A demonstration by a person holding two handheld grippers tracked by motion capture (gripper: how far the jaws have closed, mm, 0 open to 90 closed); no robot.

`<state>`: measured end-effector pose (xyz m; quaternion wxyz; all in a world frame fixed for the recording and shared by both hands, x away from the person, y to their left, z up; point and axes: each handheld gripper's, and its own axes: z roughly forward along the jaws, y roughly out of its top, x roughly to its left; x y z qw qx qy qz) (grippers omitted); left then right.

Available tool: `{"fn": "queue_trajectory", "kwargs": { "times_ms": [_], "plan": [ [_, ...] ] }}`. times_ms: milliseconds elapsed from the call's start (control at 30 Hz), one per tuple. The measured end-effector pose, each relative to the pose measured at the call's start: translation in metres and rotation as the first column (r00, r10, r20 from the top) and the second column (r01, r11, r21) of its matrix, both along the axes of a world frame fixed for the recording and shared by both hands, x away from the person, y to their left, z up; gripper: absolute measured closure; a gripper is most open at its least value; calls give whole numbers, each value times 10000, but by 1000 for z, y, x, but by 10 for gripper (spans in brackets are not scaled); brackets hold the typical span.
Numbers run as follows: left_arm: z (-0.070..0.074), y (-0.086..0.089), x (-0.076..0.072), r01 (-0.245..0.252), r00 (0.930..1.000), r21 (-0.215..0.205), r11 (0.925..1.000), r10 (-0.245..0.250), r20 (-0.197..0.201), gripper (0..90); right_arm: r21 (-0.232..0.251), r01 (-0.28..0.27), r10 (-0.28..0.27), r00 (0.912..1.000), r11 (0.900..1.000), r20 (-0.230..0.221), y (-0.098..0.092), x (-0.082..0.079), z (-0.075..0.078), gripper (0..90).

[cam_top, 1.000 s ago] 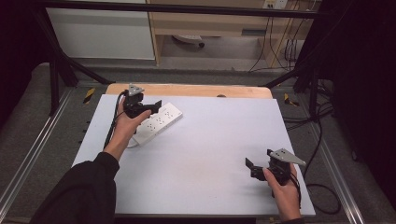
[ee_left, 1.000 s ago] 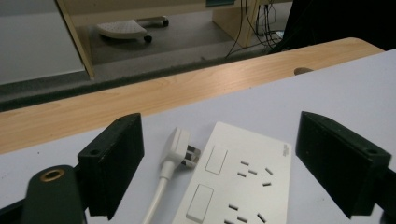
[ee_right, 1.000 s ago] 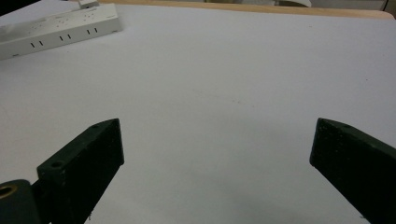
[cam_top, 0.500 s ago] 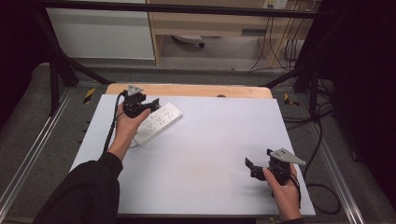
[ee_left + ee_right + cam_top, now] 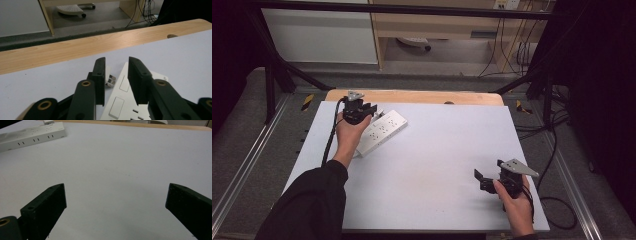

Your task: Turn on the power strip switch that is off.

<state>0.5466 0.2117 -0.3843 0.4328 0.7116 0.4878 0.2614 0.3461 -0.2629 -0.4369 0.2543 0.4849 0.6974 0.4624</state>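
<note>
though closing, power strip [image 5: 130, 100] under left gripper [image 5: 116, 72]

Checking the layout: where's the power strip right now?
In the high view the power strip lies at the table's far left, under the left tongs, which have just been closing.

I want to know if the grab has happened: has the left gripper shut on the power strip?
Not yet. The left gripper has been closing over the power strip's end; a gap remains between pads.

White power strip [image 5: 381, 132] on table [image 5: 437, 165]
</note>
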Motion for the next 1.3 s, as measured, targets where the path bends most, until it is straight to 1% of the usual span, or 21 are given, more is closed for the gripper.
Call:
{"fn": "queue_trajectory", "kwargs": {
  "times_ms": [100,233,267,500,633,733,833,867,1133,1300],
  "plan": [
    [-2,-1,1,135,9999,9,9999,-135,-71,751,-52,-3,3,10000,10000,11,0,0,0,36],
    [-4,-2,1,256,9996,72,9996,-255,-149,809,-2,7,-7,10000,10000,0,0,0,0,37],
    [-5,-2,1,298,9994,140,9995,-295,-174,824,-5,10,-10,10000,10000,-5,0,0,0,37],
    [-9,-2,2,461,9983,352,9983,-447,-386,892,-16,-5,5,10000,10000,2,0,0,0,36],
    [-10,0,3,468,9977,458,9979,-445,-507,900,9,9,-9,10000,10000,17,0,1,0,36],
    [-12,2,3,437,9966,492,9978,-402,-713,900,10,2,-2,10000,10000,-12,-1,1,0,36],
    [-13,3,2,527,9950,556,9971,-477,-878,900,50,9,-9,10000,10000,-5,0,1,0,36],
    [-14,3,1,571,9943,645,9963,-510,-935,900,48,18,-17,10000,10000,-7,-1,1,0,36],
    [-24,3,1,778,9884,764,9940,-669,-1362,900,21,33,-33,10000,10000,9,-1,1,0,36],
    [-31,2,2,847,9852,854,9927,-706,-1561,900,43,47,-47,10000,10000,29,-1,1,0,36]
  ]
}}
